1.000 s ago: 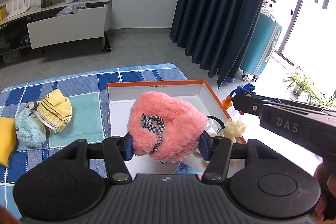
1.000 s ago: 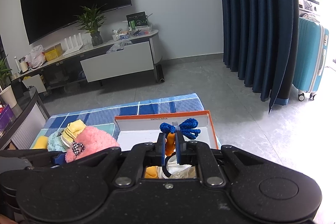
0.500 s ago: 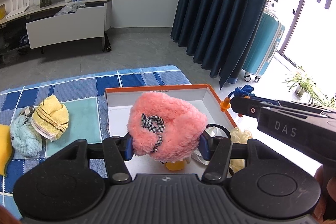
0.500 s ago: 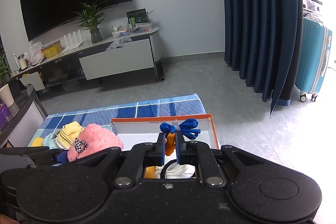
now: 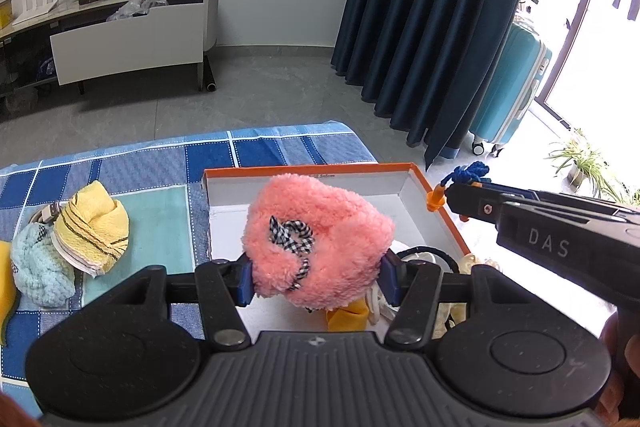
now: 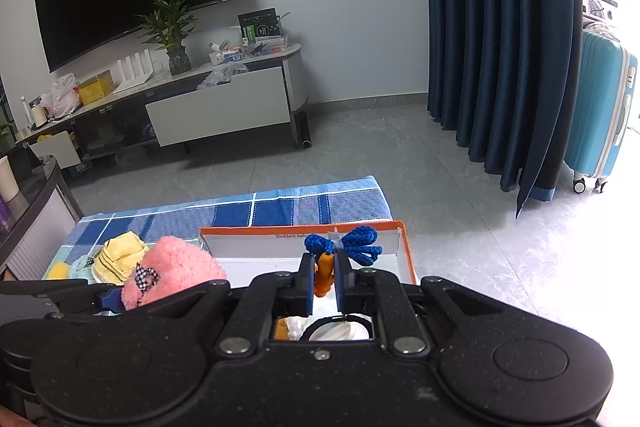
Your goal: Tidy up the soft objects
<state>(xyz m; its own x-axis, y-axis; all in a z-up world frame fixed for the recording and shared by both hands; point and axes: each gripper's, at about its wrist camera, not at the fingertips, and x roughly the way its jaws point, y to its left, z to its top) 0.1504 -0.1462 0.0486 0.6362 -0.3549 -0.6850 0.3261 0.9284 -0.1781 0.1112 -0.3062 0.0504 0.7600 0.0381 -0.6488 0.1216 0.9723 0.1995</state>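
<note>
Left wrist view: my left gripper (image 5: 318,277) is clamped on the pink plush (image 5: 316,243), hanging over the orange-rimmed box (image 5: 448,217). It looks light and squashy, best pinched across its bulk. My right gripper (image 6: 324,281) pinches the small blue-corded orange piece (image 6: 323,273). Underneath lies the blue checked cloth (image 5: 256,151), with grey floor beyond.

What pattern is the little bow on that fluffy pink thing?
Black-and-white check. The bow on the pink plush shows best in the left wrist view.
</note>
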